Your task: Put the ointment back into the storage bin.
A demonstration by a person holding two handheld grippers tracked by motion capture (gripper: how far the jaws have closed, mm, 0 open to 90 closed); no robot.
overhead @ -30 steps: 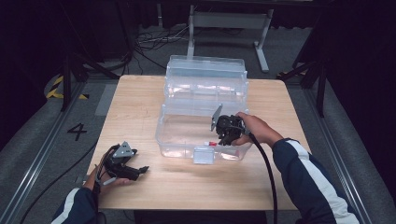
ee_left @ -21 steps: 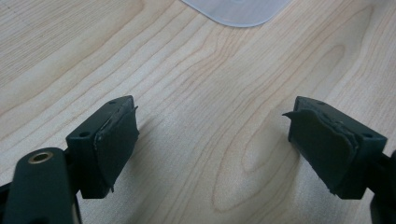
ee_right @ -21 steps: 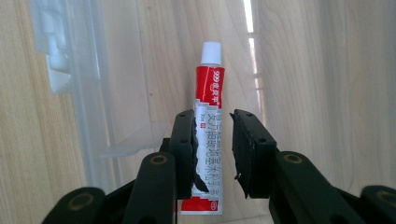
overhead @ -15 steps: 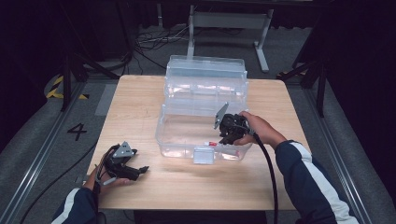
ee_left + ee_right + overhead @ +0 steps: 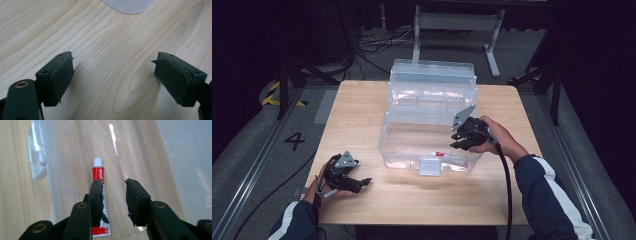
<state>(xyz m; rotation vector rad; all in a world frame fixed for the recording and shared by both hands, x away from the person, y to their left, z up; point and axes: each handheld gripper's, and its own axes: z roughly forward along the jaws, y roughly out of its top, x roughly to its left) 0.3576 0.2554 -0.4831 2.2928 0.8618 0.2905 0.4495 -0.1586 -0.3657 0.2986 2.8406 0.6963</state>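
Toothpaste-style tube [image 5: 100, 195], red and white with a white cap, lies flat on the floor of the clear plastic box [image 5: 387, 145], close to the box's near wall and just right of the latch [image 5: 430, 166]; from above it shows as a small red-and-white sliver [image 5: 438, 154].

Going left to right: the left gripper [image 5: 362, 181] rests low over the near-left corner of the table [image 5: 362, 105], well apart from the box. Its jaws stand wide, with nothing but bare wood between the pads [image 5: 62, 75]. It sits where it was a second ago.

The box stands at mid-table with its lid [image 5: 432, 82] thrown back toward the far side.

The right gripper [image 5: 457, 140] is what has changed. A second ago it was down inside the box at the right end; now it has lifted and hangs above the box's right part. Its jaws have just been opening, and they stand at a moderate gap with nothing between them; the tube lies below the left jaw, apart from it. I judge that the tube has just been released into the box, so the placing step looks done and the hand is free to withdraw, perhaps to close the lid.
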